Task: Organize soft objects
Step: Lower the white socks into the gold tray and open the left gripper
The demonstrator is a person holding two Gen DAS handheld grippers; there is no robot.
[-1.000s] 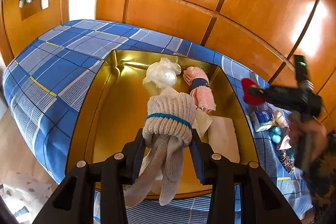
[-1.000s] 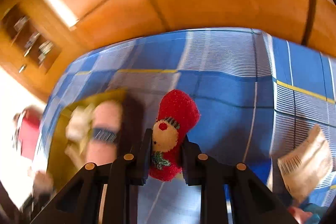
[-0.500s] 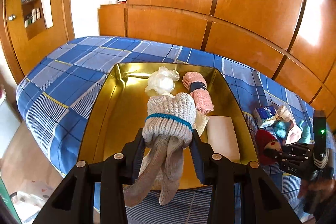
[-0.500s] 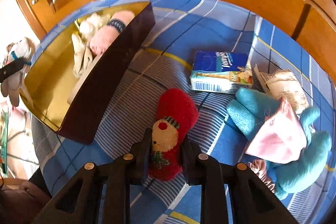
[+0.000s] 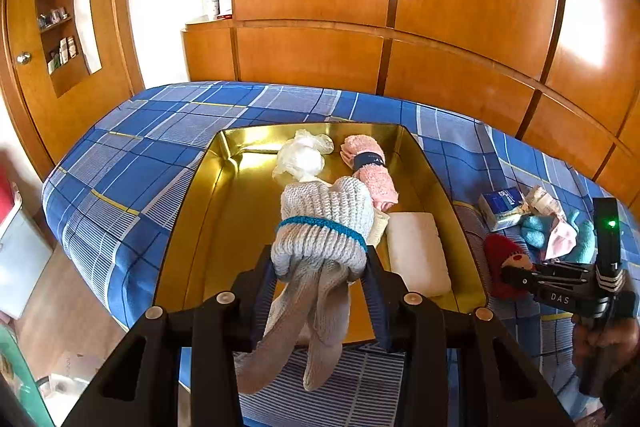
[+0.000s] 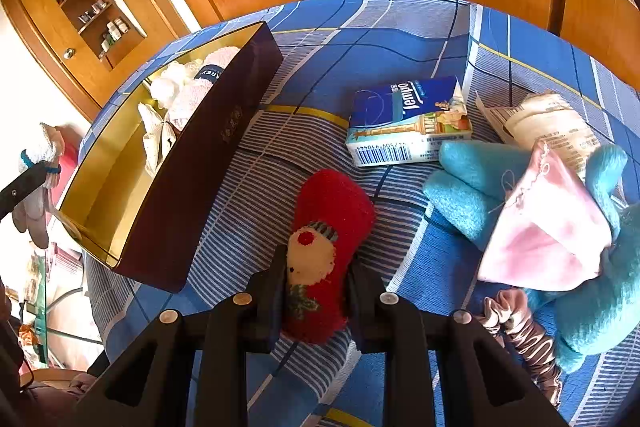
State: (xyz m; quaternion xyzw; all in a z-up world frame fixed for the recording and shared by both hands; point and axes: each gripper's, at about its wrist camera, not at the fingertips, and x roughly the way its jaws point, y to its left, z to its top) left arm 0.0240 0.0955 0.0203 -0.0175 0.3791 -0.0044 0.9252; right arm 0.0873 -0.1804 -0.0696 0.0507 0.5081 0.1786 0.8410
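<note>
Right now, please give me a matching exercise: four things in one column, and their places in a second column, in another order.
1. grey knitted sock
2. red sock
3. pink rolled towel
4. tissue pack

a. lying in the gold tray
b. between the right gripper fingers
c. on the blue bedspread
d. held by the left gripper

Pairs: 1-d, 2-b, 3-a, 4-c

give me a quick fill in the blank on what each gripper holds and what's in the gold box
1. The left gripper is shut on a grey knitted sock bundle with a ____ band.
2. The right gripper grips a ____ fuzzy snowman sock.
3. The pink rolled towel lies in the ____ tin box.

Missing: teal; red; gold
</note>
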